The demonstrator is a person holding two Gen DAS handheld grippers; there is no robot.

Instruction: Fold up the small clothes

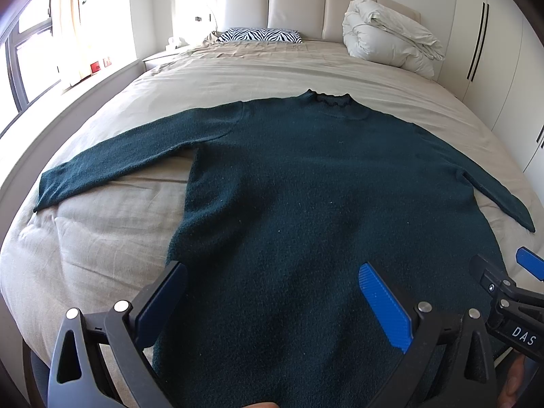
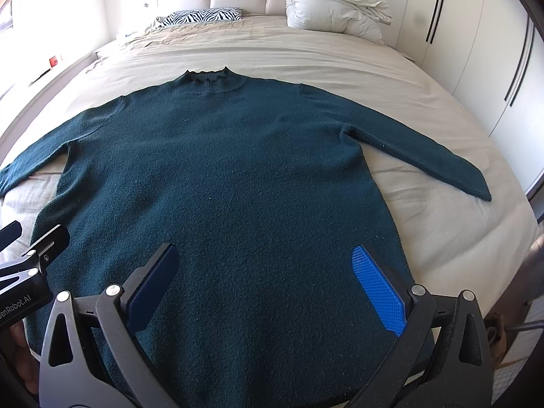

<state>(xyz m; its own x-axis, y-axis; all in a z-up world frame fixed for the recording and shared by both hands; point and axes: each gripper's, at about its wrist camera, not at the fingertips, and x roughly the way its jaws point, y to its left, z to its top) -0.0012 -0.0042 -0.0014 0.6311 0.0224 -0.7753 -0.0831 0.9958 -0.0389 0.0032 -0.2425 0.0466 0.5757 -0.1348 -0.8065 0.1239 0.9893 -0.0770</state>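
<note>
A dark teal knit sweater (image 1: 306,176) lies flat on the bed, collar away from me, both sleeves spread out to the sides; it also shows in the right wrist view (image 2: 221,170). My left gripper (image 1: 272,292) is open and empty, hovering over the sweater's lower body near the hem. My right gripper (image 2: 265,278) is open and empty, over the lower body a little to the right. The right gripper also shows at the right edge of the left wrist view (image 1: 503,278). The left gripper shows at the left edge of the right wrist view (image 2: 30,238).
The bed (image 1: 238,71) has a beige sheet. A zebra-print pillow (image 1: 260,35) and a folded white duvet (image 1: 387,40) lie by the headboard. A window is to the left, white wardrobe doors (image 2: 476,51) to the right.
</note>
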